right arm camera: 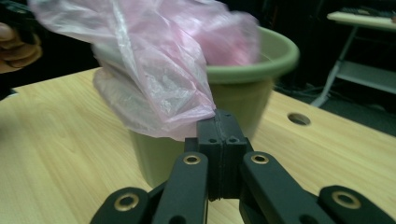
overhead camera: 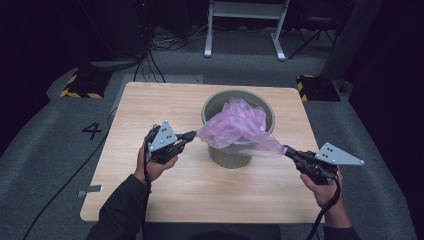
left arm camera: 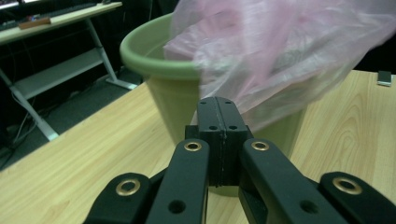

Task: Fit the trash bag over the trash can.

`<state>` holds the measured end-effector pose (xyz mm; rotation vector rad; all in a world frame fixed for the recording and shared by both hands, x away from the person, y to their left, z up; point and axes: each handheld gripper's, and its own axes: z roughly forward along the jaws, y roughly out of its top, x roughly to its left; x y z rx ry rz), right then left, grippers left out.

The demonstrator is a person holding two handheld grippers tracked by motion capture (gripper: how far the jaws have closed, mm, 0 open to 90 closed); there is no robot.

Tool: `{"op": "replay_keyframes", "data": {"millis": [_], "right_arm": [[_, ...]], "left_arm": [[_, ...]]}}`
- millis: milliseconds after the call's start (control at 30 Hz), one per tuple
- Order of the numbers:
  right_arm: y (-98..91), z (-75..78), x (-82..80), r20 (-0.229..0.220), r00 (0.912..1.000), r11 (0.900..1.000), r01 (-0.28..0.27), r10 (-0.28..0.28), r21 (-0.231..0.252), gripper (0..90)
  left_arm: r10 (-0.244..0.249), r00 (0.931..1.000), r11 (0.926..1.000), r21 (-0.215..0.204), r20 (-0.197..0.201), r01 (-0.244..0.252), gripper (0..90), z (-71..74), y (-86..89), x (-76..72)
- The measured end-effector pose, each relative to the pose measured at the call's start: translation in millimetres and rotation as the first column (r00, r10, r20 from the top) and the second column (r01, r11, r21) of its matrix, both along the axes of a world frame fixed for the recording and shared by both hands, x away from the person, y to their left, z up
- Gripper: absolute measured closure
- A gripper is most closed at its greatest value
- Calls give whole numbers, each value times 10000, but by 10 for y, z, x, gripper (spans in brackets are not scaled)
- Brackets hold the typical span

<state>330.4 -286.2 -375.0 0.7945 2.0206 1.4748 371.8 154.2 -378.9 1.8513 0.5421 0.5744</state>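
Pink plastic bag (overhead camera: 237,126) stretched over the rim of a green bin (overhead camera: 216,102) at mid-desk (overhead camera: 150,100), left tongs (overhead camera: 192,135) clamped on its left edge, right tongs (overhead camera: 287,149) clamped on its right corner, both jaw pairs pressed together on film, bag partly inside the bin.

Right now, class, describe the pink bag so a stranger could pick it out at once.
On the wooden table stands a green bin. Across its rim drapes the pink bag, thin and see-through, stretched between the left gripper and right gripper.
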Motion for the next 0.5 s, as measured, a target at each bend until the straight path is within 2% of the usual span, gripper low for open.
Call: {"op": "replay_keyframes", "data": {"millis": [167,233,333,467,500], "right_arm": [[-127,-97,103,-402,9974,9983,590,-590,-1,900],[-165,-143,157,-526,9954,9968,800,-801,-45,900],[-232,-216,252,-783,9900,9931,1174,-1173,-25,900],[-288,-298,369,-1096,9827,9888,1489,-1493,-122,900],[-282,-310,375,-1038,9857,9911,1323,-1331,-146,815]], "left_arm": [[294,9992,9989,-367,-282,-304,900,-70,112,82],[467,9980,9983,-341,-416,-481,900,-108,146,123],[693,9944,9967,-377,-796,-725,900,-197,204,211],[672,9923,9958,-552,-1037,-732,900,-252,222,268],[632,9932,9963,-522,-977,-685,900,-249,211,263]]}}
